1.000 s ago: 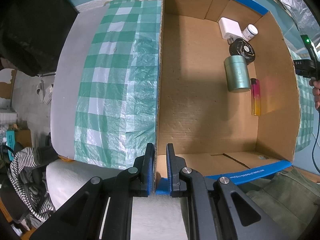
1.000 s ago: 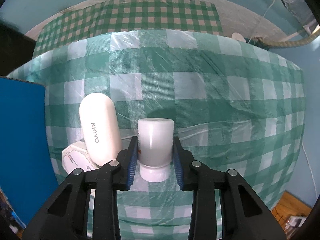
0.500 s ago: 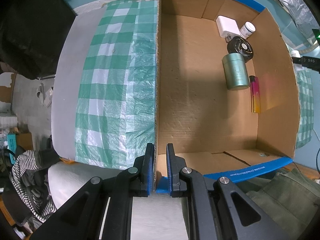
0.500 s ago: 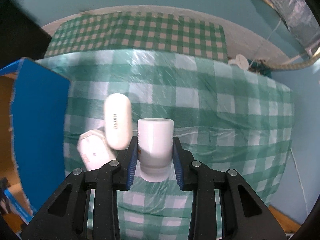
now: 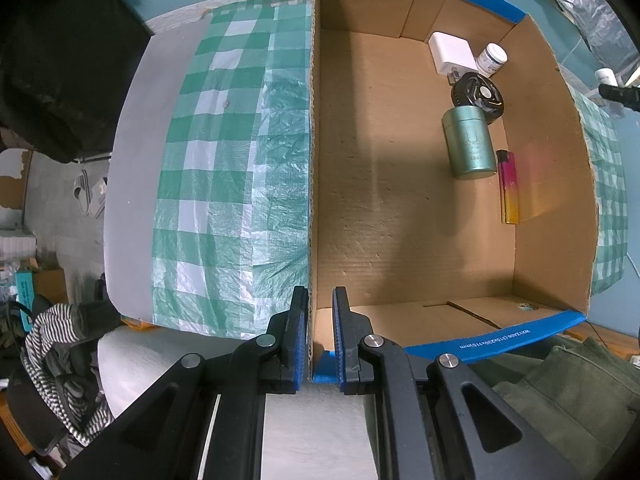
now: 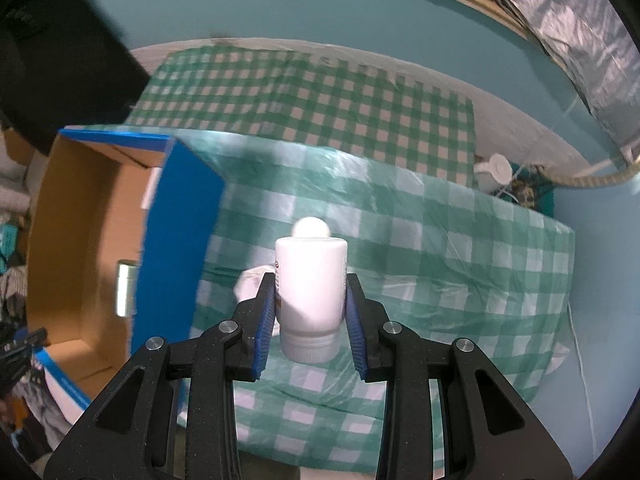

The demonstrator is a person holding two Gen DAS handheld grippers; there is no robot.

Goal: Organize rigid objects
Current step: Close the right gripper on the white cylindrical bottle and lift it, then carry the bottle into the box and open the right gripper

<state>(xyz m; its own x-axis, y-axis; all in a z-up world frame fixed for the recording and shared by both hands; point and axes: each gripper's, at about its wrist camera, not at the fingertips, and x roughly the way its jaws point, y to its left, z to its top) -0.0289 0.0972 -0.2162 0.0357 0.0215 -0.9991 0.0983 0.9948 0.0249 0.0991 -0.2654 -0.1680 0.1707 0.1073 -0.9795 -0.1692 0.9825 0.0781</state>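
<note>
Right gripper is clamped on a white plastic bottle, cap end toward the camera, held up over the green checked tablecloth. The cardboard box sits off at 9 o'clock from it. Left gripper is pinched tight on the box's near wall. Inside, up around 1 o'clock: green tin, lighter, white charger, small white jar.

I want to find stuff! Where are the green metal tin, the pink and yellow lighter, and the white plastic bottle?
green metal tin (image 5: 470,148), left wrist view, its curved side
pink and yellow lighter (image 5: 510,188), left wrist view, mid-body
white plastic bottle (image 6: 310,280), right wrist view, its side
</note>
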